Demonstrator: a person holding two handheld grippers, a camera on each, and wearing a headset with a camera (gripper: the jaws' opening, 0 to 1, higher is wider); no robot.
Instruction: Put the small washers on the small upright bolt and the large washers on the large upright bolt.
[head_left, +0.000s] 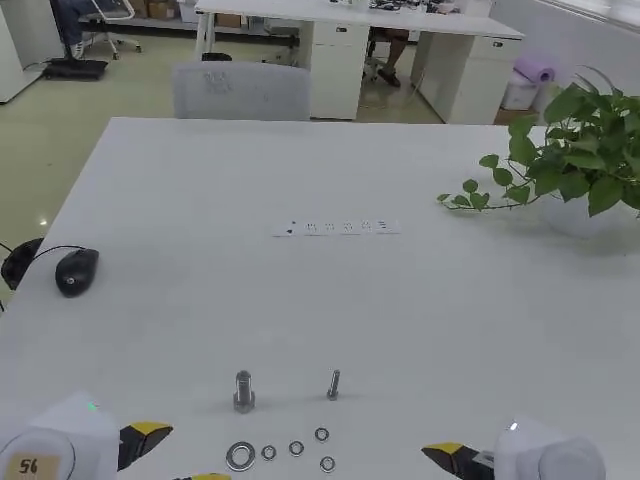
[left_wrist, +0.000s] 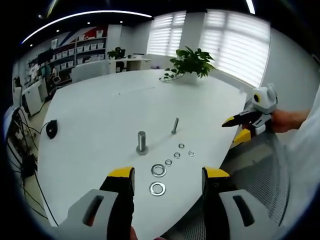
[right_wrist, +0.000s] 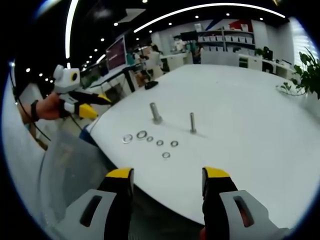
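At the near edge of the white table (head_left: 400, 310), the left gripper (left_wrist: 168, 172) hangs with jaws wide apart, holding nothing. Two large washers (left_wrist: 158, 170) lie flat just ahead of it. Beyond them the large bolt (head_left: 243, 391) stands upright, then four small washers (head_left: 296, 448) lie loose near the small bolt (head_left: 334, 385). The right gripper (right_wrist: 168, 173) is likewise wide and empty-jawed, off the table's edge. Past the bolts the tabletop runs bare between a mouse (head_left: 76, 270) and a potted plant (head_left: 575, 160).

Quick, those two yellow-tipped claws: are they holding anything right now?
Left gripper: open, holding nothing.
Right gripper: open, holding nothing.
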